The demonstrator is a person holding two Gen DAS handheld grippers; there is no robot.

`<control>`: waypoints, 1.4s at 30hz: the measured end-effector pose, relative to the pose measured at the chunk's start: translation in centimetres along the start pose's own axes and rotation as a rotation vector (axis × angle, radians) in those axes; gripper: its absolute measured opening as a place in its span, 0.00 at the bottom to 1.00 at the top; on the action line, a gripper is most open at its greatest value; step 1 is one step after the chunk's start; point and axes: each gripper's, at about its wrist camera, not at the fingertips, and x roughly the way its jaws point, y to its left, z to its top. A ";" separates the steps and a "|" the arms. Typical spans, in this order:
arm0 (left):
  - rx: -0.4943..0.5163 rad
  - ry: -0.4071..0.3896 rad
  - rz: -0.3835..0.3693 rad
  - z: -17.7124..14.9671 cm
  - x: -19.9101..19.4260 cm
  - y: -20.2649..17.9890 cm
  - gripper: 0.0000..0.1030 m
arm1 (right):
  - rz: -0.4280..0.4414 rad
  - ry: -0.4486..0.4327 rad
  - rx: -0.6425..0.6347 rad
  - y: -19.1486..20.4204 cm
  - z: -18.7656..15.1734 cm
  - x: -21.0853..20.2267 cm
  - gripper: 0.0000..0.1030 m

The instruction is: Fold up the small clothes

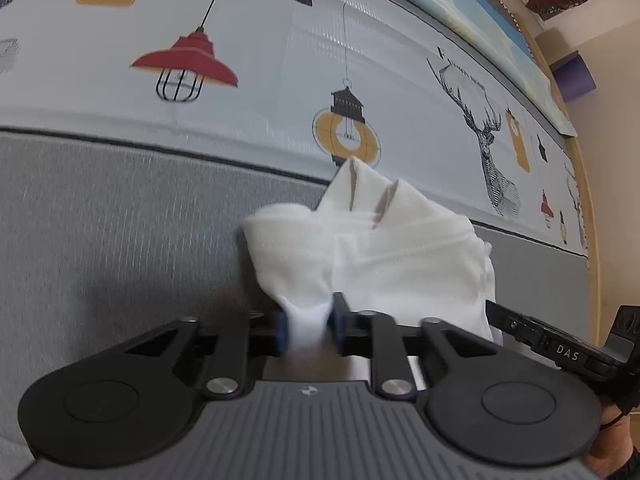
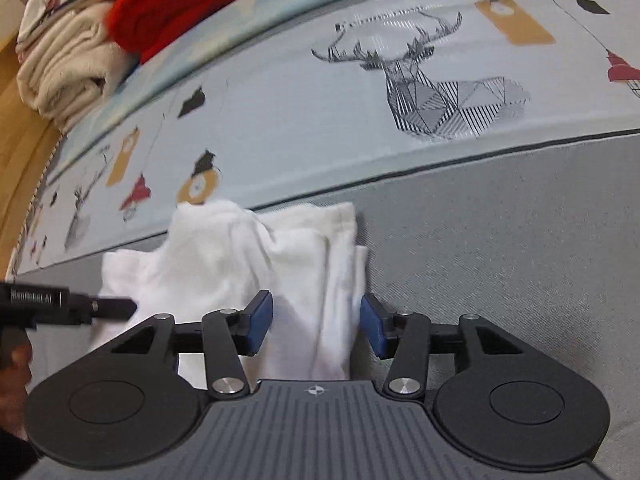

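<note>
A: Two grippers, one white garment [image 1: 400,256]. It lies bunched and partly folded on the grey mattress [image 1: 120,220], its far edge just touching the dark piping [image 1: 160,146] where the printed sheet [image 1: 280,60] starts.

B: Left gripper [image 1: 310,326] state?

A: Pinching a tip of the garment. White cloth sits squeezed between the blue pads [image 1: 282,330], jaws nearly together. That tip is the near corner, well apart from the piping.

B: Why there?

A: My guess: a corner hold gives control of the edge, so the fabric can be lifted or pulled flat for the next fold.

B: Right gripper [image 2: 316,326]?

A: Spread. Its pads [image 2: 258,320] stand apart on either side of a folded strip of the garment, not pressing it. Cloth runs between them but looks loose. No grip.

B: So it's let go or lining up?

A: Can't tell from this. Either way it straddles the right edge of the fold, nearer than the piping.

B: Anything else?

A: In the right view, the left gripper's finger pokes in at the garment's left side. Red cloth [image 2: 192,4] and a cream towel [image 2: 68,68] are stacked well beyond the piping, past the sheet. Not part of this step, I think.
</note>
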 end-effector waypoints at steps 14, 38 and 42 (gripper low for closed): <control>0.151 -0.361 0.022 1.0 -6.6 -1.3 0.16 | -0.095 -0.233 0.018 2.1 1.2 -2.2 0.21; 0.651 0.081 0.258 -11.5 -1.9 -4.9 0.19 | -0.154 0.186 -0.272 3.5 -6.9 -1.8 0.49; 0.593 0.064 0.268 -13.2 -4.5 -4.6 0.20 | -0.184 0.160 -0.247 3.6 -7.7 -4.0 0.49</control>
